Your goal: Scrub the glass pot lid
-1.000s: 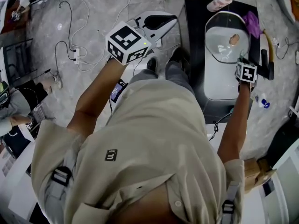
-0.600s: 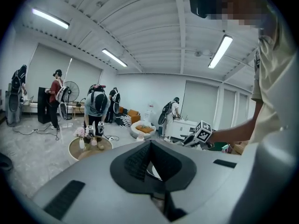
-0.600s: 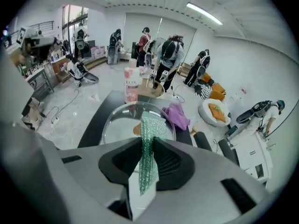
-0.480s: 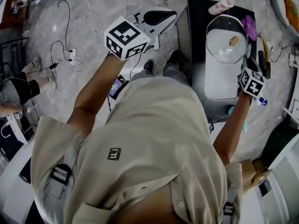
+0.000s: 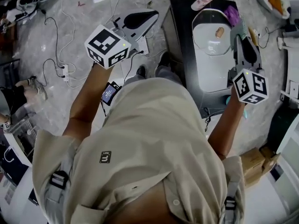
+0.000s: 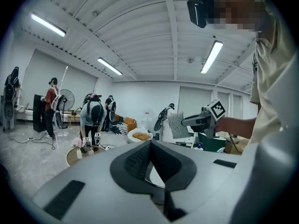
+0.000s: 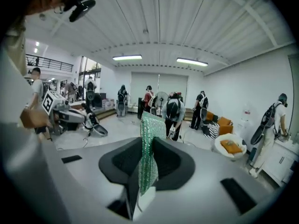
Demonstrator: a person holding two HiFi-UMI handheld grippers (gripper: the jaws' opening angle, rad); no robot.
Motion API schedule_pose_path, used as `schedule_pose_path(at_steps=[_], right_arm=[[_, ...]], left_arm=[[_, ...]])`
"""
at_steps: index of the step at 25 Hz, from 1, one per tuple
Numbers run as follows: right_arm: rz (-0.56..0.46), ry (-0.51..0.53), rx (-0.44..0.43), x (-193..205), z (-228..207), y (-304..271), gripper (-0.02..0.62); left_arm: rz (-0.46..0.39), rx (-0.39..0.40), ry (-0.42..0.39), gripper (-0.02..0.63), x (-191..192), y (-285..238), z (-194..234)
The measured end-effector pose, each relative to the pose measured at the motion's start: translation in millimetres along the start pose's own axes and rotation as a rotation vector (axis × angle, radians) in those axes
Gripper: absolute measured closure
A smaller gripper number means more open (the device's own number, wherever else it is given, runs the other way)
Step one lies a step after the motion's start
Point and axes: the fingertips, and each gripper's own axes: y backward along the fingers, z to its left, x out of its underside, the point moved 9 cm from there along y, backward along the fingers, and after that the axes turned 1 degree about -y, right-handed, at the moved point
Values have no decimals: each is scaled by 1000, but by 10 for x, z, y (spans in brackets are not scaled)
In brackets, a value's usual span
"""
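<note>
- On the black worktop [image 5: 180, 55], by the person's right side, sits a white tray [image 5: 210, 76].
- At the far end of the tray lies the glass lid [image 5: 205, 38], with its knob [image 5: 219, 31] facing up.
- Right hand-held gripper [image 7: 144, 146] is up in the air, near the tray's right edge. Its jaws squeeze a green scrub pad [image 7: 150, 129], which sticks out past the tips. The pad is not touching the lid.
- Left hand-held gripper [image 6: 150, 146] is up over the floor, well apart from the tray. Its jaws are close together with nothing between them.
- A pink bottle [image 5: 203, 1] lies on the worktop just past the lid.
</note>
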Motion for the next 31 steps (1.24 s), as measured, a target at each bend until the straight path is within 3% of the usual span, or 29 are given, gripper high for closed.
schedule_pose_path(at_steps=[9,31], right_arm=[[-251,29,-84,-539,406,601,520],[-264,6,-64,-597,879,908,520]], left_arm=[[-42,38,-39,592,-177,19,-146],[-27,64,-40,592,-70,481,-155]])
